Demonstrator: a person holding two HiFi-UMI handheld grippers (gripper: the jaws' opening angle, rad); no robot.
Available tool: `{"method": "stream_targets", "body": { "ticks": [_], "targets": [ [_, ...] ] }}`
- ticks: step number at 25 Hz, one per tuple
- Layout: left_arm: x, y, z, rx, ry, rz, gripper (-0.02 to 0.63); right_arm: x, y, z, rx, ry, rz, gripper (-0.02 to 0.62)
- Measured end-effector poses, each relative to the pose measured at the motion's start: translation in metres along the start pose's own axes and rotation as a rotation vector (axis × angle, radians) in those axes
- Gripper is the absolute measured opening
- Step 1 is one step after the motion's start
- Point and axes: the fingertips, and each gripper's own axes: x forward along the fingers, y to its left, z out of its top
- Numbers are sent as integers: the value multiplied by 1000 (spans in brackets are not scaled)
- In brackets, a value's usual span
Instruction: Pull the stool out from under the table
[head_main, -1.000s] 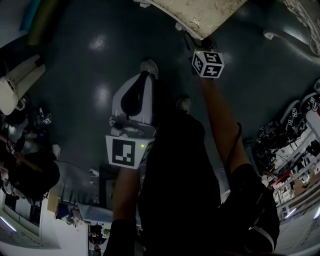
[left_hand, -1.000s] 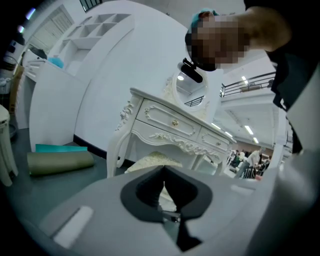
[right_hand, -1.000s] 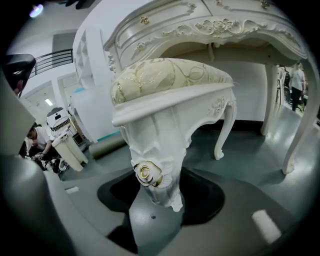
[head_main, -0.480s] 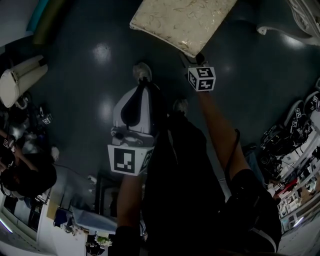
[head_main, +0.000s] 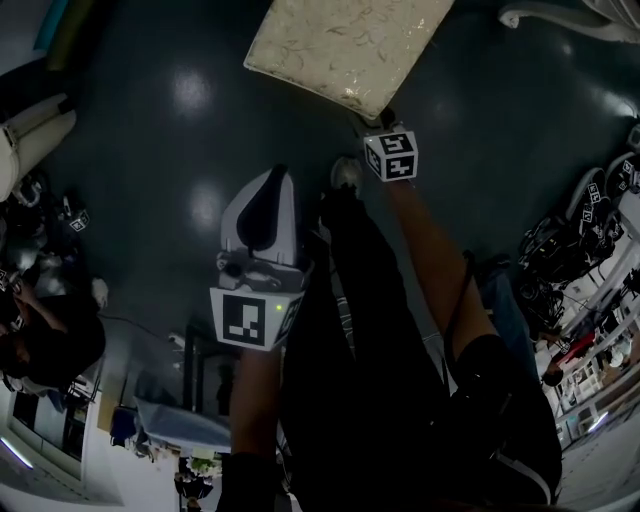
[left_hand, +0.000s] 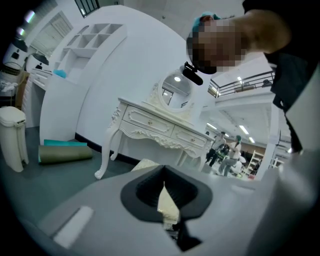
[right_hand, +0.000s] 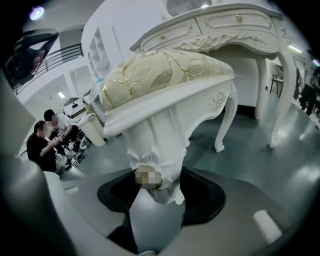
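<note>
Stool leg (right_hand: 155, 145) sits clamped between the jaws of the right gripper (right_hand: 152, 187) so the seat (right_hand: 165, 80) can be dragged from the dressing table (right_hand: 240, 30), left gripper (left_hand: 165, 197) closed, empty

The stool (head_main: 345, 45) stands on the floor (head_main: 150, 130) ahead of the person (head_main: 380, 380), in front of the table (right_hand: 235, 25), which lies behind it. The right gripper (head_main: 385, 120) sits at the stool's near corner, one stool leg (right_hand: 155, 150) between its jaws. The left gripper (head_main: 278, 178) hangs nearer the person and to the left, well apart from the stool. By the wall (left_hand: 100, 75) left of the table lies a rolled mat (left_hand: 65, 152), with a bin (left_hand: 12, 137) farther left
</note>
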Motion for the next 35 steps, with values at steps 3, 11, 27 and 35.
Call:
{"method": "stream_targets", "body": {
  "ticks": [3, 11, 27, 35],
  "targets": [
    [-19, -8, -12, 4, 21, -33, 9, -14, 10, -20, 9, -4, -8, 249],
    [-65, -20, -39, 0, 52, -88, 9, -40, 32, -60, 37, -31, -39, 249],
    [-136, -7, -43, 5, 46, -101, 9, -62, 73, -102, 126, -47, -126, 252],
    [-144, -18, -32, 7, 40, -106, 8, -84, 74, -100, 158, -51, -158, 242]
  ]
}}
